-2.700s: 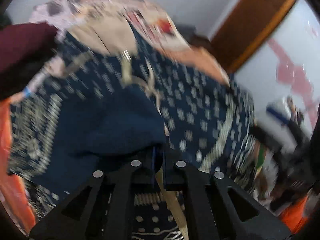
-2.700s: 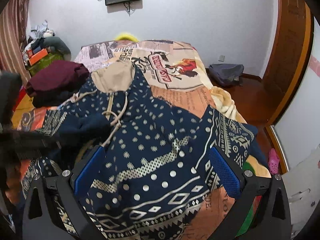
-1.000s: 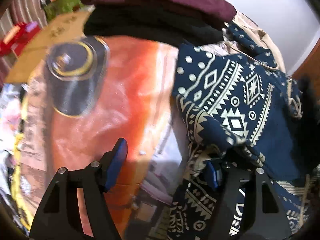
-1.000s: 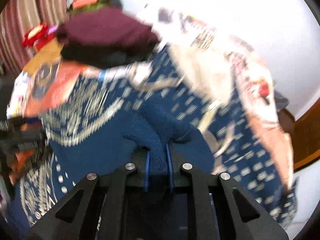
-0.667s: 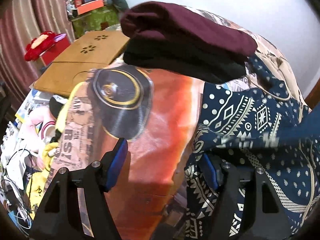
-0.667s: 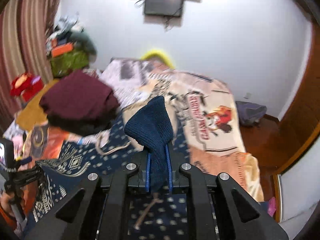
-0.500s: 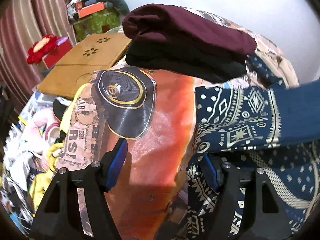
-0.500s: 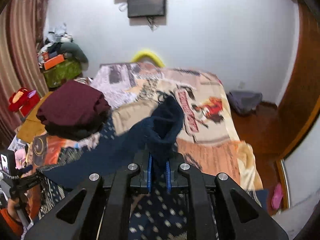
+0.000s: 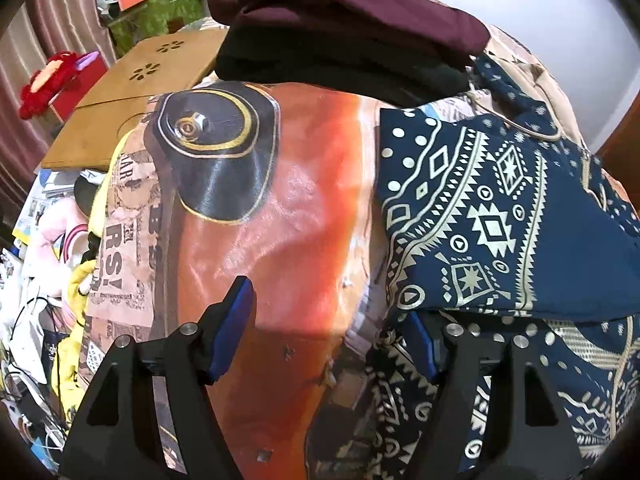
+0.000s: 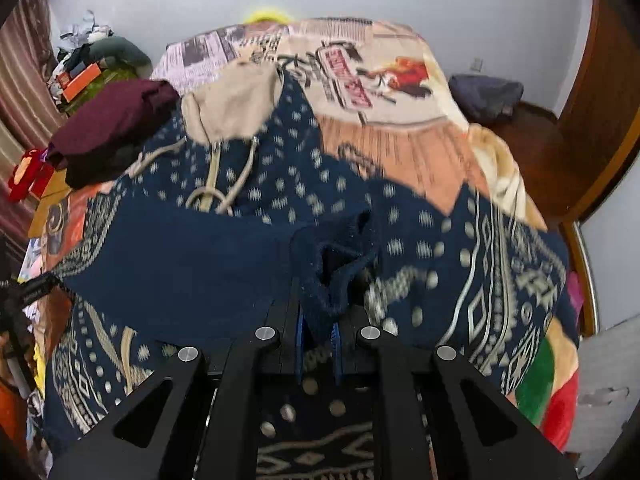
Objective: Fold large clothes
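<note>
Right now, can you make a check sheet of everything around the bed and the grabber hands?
Surface: bed with printed blanket.
Job's things: navy patterned hoodie spread out, its sleeve folded across the body.
Clutter: folded maroon garment on a black one; wooden board beside the bed.
Grippers: left gripper open, empty; right gripper shut on the sleeve cuff.
Cables: white wires on the floor.
Surroundings: white wall, wooden door.

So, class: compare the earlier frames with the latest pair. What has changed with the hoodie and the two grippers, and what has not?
The right gripper, shut on the hoodie's cuff, has carried the sleeve across the navy patterned hoodie. The left gripper let go earlier and stays open. The folded maroon pile hasn't moved.
</note>
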A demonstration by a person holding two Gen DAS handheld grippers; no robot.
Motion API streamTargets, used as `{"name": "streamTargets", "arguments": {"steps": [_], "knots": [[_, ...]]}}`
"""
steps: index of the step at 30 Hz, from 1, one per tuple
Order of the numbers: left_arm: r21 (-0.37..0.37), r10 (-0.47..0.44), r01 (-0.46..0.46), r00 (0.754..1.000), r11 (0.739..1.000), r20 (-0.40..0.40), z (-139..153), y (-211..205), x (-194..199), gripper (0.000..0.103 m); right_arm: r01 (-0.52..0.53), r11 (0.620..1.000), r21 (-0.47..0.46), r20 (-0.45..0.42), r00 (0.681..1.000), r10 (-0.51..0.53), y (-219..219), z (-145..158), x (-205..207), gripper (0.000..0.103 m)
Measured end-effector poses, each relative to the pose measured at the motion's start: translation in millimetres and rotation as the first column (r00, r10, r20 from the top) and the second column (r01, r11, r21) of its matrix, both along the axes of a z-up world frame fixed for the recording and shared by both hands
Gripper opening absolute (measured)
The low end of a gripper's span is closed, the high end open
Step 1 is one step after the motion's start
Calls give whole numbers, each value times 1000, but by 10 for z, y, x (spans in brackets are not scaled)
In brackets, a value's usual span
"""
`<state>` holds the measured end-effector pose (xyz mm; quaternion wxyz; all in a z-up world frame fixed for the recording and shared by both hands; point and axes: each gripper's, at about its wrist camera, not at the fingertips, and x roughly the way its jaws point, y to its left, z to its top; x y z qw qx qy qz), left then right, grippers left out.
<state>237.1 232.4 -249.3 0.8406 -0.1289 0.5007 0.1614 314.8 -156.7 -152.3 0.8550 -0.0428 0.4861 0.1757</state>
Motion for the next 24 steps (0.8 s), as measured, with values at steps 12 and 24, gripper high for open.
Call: {"name": "streamTargets", "arguments": {"steps": [12,24], "knots": [[23,-176,176,984,984,21,490,-320,-272,71,46,999,26,55,997,-47,-336,251,-173,55],[68,-166,156,968,985,187,1153,-591,1,74,249,951,185,105,957,-271,-1274,596,-82,64]]}}
